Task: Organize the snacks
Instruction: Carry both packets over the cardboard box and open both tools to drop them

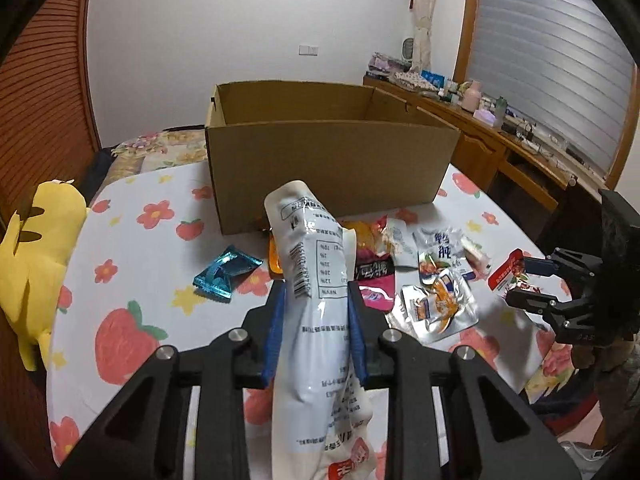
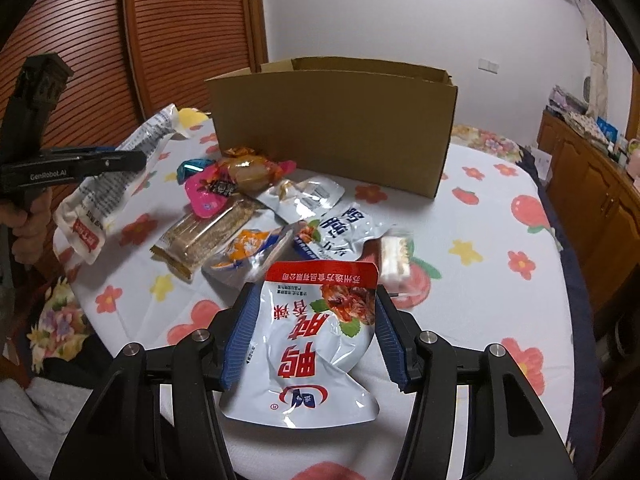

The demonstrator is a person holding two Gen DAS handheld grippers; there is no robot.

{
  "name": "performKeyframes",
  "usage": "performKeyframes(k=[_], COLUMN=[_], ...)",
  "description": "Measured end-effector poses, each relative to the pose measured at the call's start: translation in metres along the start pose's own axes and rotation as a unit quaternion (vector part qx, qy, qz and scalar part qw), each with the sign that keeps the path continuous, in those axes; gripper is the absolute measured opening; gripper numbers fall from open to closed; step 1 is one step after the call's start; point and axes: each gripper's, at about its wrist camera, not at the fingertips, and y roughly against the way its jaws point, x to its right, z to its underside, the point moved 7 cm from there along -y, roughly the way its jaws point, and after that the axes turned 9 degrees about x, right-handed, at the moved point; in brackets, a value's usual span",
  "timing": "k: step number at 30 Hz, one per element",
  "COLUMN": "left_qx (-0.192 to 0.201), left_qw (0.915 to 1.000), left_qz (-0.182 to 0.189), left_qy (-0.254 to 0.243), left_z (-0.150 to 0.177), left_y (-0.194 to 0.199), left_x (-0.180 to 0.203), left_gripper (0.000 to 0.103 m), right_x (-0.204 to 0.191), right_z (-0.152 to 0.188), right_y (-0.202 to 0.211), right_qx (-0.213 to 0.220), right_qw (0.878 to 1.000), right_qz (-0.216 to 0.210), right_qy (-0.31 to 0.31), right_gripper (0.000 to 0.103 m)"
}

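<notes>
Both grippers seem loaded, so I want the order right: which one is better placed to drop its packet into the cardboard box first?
Probably left: the left gripper holds its long white packet directly before the cardboard box; the right gripper, holding the red-topped pouch, sits behind the snack pile.

Box (image 1: pixel 328 152) at the far middle of the table (image 1: pixel 132 240), open top up. Snack pile (image 2: pixel 272 216) just near of it, perhaps touching its near wall. Small packet (image 1: pixel 226 276) apart, left of the pile. Long pouch (image 1: pixel 316 300) between left gripper (image 1: pixel 316 300) fingers, near of the pile; flat pouch (image 2: pixel 316 344) between right gripper (image 2: pixel 312 312) fingers, near right. Plush (image 1: pixel 32 264) off the table's left edge. Cluttered desk (image 1: pixel 500 136) far right.
</notes>
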Motion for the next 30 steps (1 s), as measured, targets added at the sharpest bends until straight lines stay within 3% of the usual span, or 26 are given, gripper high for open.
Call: performKeyframes(k=[12, 24, 30], left_qx=[0.049, 0.086, 0.080], left_qw=[0.9985, 0.9954, 0.9959], left_qz=[0.011, -0.005, -0.024], left_qy=[-0.021, -0.041, -0.036], left_z=[-0.051, -0.127, -0.147], left_y=[0.010, -0.018, -0.047], left_x=[0.011, -0.004, -0.021], left_gripper=[0.026, 0.026, 0.026], right_x=[0.000, 0.023, 0.035], right_z=[-0.043, -0.140, -0.181], right_y=[0.018, -0.008, -0.039], right_qx=[0.045, 0.099, 0.105], right_qw=[0.999, 0.993, 0.993], right_qz=[0.002, 0.026, 0.034], right_qy=[0.021, 0.053, 0.051], right_gripper=[0.057, 0.058, 0.058])
